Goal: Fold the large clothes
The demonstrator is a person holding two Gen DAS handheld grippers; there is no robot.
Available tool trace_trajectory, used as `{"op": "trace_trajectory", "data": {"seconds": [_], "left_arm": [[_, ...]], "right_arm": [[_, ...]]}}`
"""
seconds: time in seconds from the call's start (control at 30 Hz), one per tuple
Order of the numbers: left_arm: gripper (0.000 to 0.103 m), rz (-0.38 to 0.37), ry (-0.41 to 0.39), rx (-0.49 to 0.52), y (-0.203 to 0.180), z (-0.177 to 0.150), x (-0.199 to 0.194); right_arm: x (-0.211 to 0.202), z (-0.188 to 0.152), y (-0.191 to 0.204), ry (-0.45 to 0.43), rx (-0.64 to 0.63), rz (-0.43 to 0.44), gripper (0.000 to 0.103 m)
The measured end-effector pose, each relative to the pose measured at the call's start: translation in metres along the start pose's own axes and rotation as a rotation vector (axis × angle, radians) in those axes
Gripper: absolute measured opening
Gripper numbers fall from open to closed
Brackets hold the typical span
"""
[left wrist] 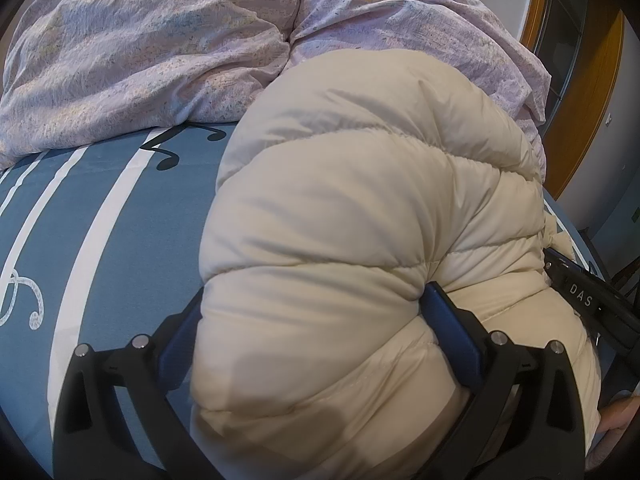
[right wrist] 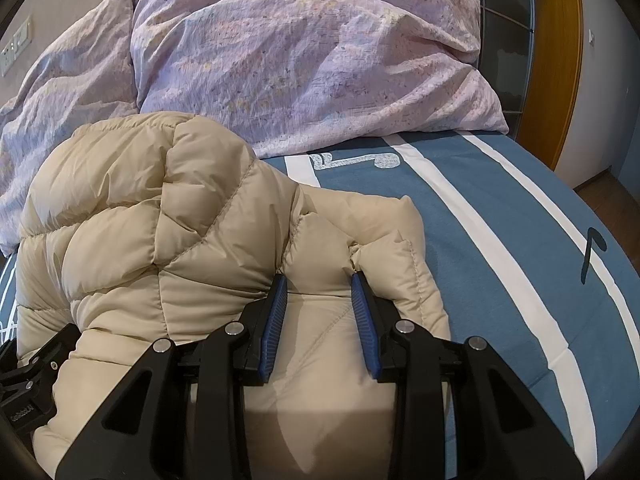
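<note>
My left gripper (left wrist: 312, 332) was clamped on a fat roll of the cream down jacket (left wrist: 360, 208), its blue ribbed pads (left wrist: 452, 336) sunk into the quilted shell so that the cloth bulged out on both sides. The jacket was smooth, slightly glossy fabric stitched into soft, puffy channels, and it lay bunched on the bed sheet (left wrist: 100, 240), a flat blue cotton printed with white stripes and black music notes.

My right gripper (right wrist: 319, 284) pinched a narrower fold of the same jacket (right wrist: 160, 232), near a stitched edge; its blue ridged pads (right wrist: 276, 320) pressed the padding from each side, and the seam puckered at the tips. From this side the jacket rose in a rounded, crumpled heap to the left, with diagonal quilting lines.

Behind it, a rumpled pink duvet (right wrist: 304, 60) with a fine speckled print was piled at the head of the bed. An orange wooden frame (right wrist: 560, 40) curved along the right edge.
</note>
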State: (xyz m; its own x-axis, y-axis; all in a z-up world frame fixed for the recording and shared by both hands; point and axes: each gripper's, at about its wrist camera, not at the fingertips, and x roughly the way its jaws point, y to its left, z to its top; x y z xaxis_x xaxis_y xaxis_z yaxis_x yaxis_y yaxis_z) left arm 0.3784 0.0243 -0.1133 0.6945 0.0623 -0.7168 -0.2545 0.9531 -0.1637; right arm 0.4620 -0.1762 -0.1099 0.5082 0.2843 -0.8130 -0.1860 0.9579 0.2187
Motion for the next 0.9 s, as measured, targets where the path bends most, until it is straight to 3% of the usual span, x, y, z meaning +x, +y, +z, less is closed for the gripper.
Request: {"op": "trace_trajectory", "data": {"seconds": [0.9], "left_arm": [[0.101,0.000,0.000,-0.002,0.0000,-0.0001,0.0005]], "right_arm": [[0.0010,-0.0008,-0.0005,0.001,0.005,0.003,0.036]]}}
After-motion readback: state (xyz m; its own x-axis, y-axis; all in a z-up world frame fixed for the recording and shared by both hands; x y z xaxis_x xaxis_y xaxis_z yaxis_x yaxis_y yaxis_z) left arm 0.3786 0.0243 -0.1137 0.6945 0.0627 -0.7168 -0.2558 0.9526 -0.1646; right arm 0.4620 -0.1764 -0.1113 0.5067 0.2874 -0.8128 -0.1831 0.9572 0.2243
